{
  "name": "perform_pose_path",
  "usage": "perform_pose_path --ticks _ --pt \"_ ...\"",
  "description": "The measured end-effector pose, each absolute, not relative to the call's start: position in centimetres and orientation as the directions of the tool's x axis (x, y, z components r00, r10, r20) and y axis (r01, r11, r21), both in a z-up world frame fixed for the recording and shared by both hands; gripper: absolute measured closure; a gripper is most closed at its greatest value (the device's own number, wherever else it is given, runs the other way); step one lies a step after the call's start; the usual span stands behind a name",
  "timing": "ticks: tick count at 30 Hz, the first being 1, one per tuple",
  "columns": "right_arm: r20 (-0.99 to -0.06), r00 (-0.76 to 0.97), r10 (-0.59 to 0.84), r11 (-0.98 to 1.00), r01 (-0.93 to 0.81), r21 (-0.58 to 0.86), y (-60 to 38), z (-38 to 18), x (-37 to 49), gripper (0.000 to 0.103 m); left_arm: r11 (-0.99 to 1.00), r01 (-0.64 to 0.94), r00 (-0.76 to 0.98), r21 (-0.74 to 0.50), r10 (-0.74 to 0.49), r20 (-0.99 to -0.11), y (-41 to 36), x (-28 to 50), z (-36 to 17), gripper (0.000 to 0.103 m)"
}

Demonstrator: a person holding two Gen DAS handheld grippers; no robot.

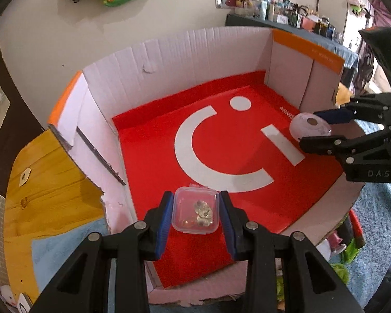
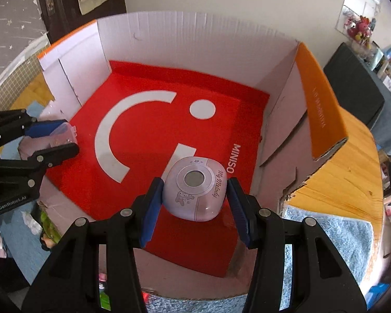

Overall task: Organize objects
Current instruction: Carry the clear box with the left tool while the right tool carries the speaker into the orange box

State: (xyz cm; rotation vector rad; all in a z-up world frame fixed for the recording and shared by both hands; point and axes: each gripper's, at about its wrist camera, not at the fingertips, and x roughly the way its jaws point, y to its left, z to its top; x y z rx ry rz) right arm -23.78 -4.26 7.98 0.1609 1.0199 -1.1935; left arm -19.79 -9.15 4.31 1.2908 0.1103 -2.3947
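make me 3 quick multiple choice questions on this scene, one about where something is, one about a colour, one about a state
1. Where is the small clear box?
A. between the left gripper fingers, over the cardboard box
B. on the wooden table
C. on the blue towel

2. What colour is the cardboard box's floor?
A. green
B. red with white marks
C. black

3. What state is the right gripper in?
A. open and empty
B. shut on the lilac case
C. out of view

Answers: 1 A, blue pads flank it above the red floor; 2 B, red sheet with white logo; 3 B, pads press both its sides.
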Motion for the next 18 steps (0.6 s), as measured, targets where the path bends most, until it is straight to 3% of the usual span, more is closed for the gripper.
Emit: perform_pose_path --ticks 18 --pt "-0.753 -0.039 -0.657 0.461 0.769 -0.442 -3.59 7.50 -24.77 0.055 -0.921 0.363 -0.430 0.141 -0.300 -0.851 -9.90 -20.25 3.58 0.066"
